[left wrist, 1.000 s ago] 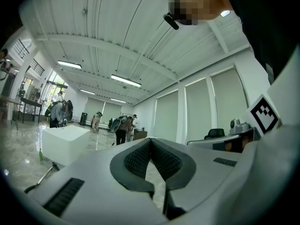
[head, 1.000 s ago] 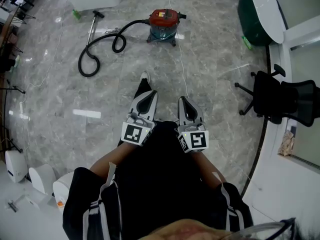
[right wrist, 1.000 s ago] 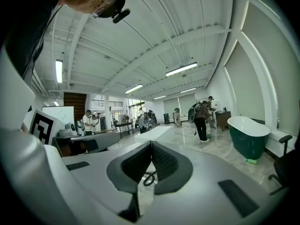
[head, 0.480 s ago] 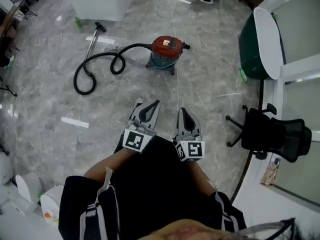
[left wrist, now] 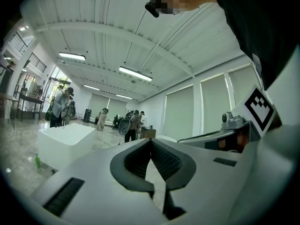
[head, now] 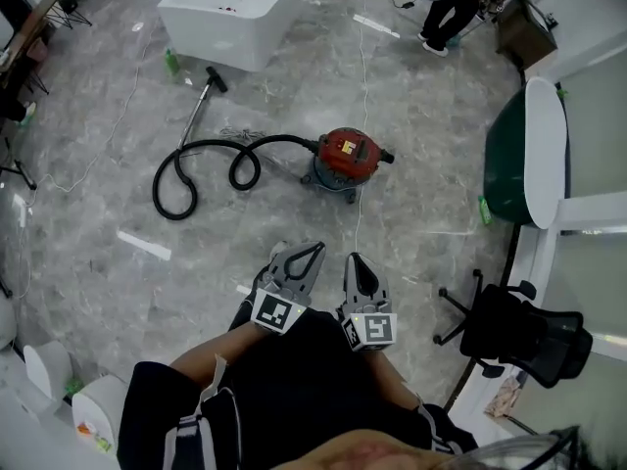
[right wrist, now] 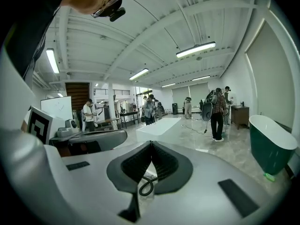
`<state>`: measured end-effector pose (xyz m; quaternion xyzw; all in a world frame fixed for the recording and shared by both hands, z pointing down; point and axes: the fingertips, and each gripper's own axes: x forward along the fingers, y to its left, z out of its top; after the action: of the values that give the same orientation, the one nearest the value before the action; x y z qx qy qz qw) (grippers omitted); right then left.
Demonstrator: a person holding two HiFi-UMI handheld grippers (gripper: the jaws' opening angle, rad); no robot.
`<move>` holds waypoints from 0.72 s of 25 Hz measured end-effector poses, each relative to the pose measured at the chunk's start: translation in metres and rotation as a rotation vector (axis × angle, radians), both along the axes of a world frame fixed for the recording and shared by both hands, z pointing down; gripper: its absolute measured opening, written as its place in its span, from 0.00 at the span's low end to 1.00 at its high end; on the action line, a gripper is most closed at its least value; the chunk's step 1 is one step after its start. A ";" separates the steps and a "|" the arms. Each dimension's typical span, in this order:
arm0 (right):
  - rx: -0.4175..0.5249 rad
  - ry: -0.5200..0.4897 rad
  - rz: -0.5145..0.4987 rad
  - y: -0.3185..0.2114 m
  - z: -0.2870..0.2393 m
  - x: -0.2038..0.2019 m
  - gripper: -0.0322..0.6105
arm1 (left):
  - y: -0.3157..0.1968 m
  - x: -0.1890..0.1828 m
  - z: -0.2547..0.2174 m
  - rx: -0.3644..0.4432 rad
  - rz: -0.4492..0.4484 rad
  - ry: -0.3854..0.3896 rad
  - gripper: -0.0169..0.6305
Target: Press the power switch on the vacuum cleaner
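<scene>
A red-topped canister vacuum cleaner (head: 347,158) stands on the grey marble floor ahead of me in the head view. Its black hose (head: 208,167) curls away to the left and ends in a metal wand (head: 199,107). My left gripper (head: 308,251) and right gripper (head: 355,261) are held close to my body, well short of the vacuum, both shut with nothing between the jaws. In the left gripper view the shut left gripper (left wrist: 150,140) points across the room. In the right gripper view a bit of black hose (right wrist: 148,185) shows through the opening behind the shut right gripper (right wrist: 151,143).
A white bathtub (head: 227,10) stands beyond the wand. A dark green tub with a white rim (head: 524,155) is at the right, a black office chair (head: 509,334) nearer. A white cable (head: 361,86) runs across the floor. A person (head: 453,6) stands at the far top right. Several people (right wrist: 149,108) stand farther off.
My view has moved forward and tilted; the vacuum cleaner sits lower and nearer the middle of the head view. Both grippers stay shut and close together.
</scene>
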<state>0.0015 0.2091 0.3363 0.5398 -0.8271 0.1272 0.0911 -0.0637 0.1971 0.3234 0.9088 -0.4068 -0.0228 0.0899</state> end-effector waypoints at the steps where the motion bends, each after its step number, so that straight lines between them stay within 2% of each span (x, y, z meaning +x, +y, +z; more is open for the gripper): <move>1: -0.003 0.002 0.001 -0.014 0.000 -0.002 0.07 | -0.013 -0.003 0.001 -0.016 -0.002 0.011 0.05; 4: 0.005 0.008 0.005 -0.046 -0.004 -0.006 0.07 | -0.042 -0.010 0.001 -0.028 -0.006 0.029 0.05; 9: 0.026 -0.011 0.046 -0.073 -0.014 -0.014 0.07 | -0.075 -0.018 -0.006 -0.001 0.003 0.032 0.05; 13: 0.007 -0.024 0.067 -0.081 -0.009 -0.004 0.07 | -0.091 -0.001 -0.004 -0.014 0.012 0.012 0.05; 18: 0.038 -0.043 0.063 -0.104 -0.020 0.021 0.07 | -0.105 0.027 -0.001 -0.037 0.014 -0.016 0.05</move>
<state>0.0224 0.1055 0.3165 0.5645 -0.8137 0.1256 0.0590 -0.0366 0.0921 0.3222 0.9099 -0.4017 -0.0073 0.1035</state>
